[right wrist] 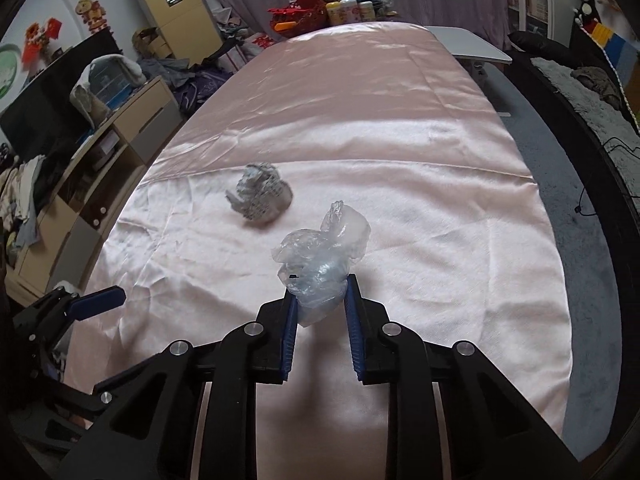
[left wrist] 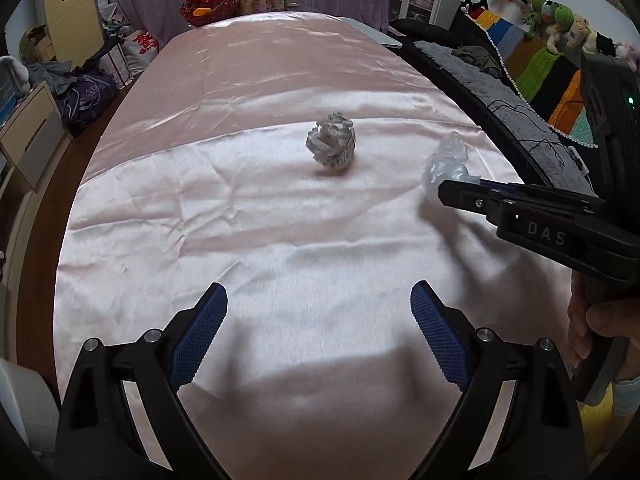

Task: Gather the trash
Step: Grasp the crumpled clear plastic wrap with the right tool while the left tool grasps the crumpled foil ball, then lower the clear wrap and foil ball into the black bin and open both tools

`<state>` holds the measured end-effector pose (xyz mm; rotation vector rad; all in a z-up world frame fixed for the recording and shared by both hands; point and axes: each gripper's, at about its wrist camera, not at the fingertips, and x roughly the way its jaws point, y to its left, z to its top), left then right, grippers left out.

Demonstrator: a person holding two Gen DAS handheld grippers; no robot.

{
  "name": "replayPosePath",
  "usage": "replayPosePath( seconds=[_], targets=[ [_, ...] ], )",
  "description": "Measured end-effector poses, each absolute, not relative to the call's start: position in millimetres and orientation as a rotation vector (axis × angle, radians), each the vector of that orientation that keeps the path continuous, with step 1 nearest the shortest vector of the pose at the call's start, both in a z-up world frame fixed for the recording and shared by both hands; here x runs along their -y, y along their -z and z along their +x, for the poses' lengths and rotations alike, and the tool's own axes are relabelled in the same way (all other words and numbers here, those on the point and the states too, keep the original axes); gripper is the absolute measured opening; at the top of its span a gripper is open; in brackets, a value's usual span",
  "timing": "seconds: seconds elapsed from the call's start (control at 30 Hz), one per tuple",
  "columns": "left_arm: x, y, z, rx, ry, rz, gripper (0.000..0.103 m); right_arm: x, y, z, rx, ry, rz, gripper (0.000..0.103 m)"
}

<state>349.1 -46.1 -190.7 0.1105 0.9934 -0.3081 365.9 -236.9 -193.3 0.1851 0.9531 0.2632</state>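
Blue-padded fingers of the left gripper [left wrist: 319,304] stood nearest in the left wrist view, spread wide with nothing between them, hanging over the pink satin cloth [left wrist: 256,208] that covered the long table. Item one, a crumpled paper ball [left wrist: 331,139], sat on the cloth well beyond those fingers, near the middle and touching nothing else. Item two, a wad of clear plastic film [left wrist: 446,158], lay to the right of the paper, with the tip of the right gripper [left wrist: 460,190] against it; a hand [left wrist: 592,324] held that tool's handle at the frame's edge. A red basket [left wrist: 208,4] and some bottles stood at the table's far end. From the right wrist view, the right gripper [right wrist: 320,300] had its jaws drawn narrow, both pads pressing the lower part of the plastic film [right wrist: 320,256], whose upper folds bulged free above the tips. The paper ball [right wrist: 260,196] lay just beyond and to the left, apart from the film. Handling notes, as judged: both items looked very light; the film soft, slippery, likely to squeeze out unless pinched through its bulk; the paper stiffer, springy, best taken across its widest middle.
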Motion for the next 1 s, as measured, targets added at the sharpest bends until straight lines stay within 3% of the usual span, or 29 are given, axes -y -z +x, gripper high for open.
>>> replayPosePath(
  seconds=[0.33, 0.53, 0.63, 0.67, 0.7, 0.8, 1.0],
  targets=[
    [78, 196, 428, -0.971, 0.328, 0.085, 0.085, 261, 188, 402, -0.938, -0.201, 0.147, 0.024],
    [92, 202, 464, -0.978, 0.335, 0.081, 0.062, 268, 193, 411, -0.941, -0.201, 0.161, 0.024],
    [96, 212, 473, -1.005, 0.355, 0.086, 0.040, 269, 194, 410, -0.942, -0.202, 0.164, 0.024],
    [97, 215, 474, -1.008, 0.362, 0.088, 0.028, 268, 194, 409, -0.943, -0.201, 0.163, 0.024],
    [97, 216, 473, -1.007, 0.367, 0.089, 0.024, 268, 193, 408, -0.944, -0.201, 0.161, 0.024],
    [96, 212, 466, -1.000, 0.385, 0.086, 0.018, 267, 191, 404, -0.945, -0.202, 0.159, 0.024],
    [86, 185, 427, -0.960, 0.372, 0.124, 0.018, 261, 172, 383, -0.927, -0.208, 0.150, 0.024]
  ],
)
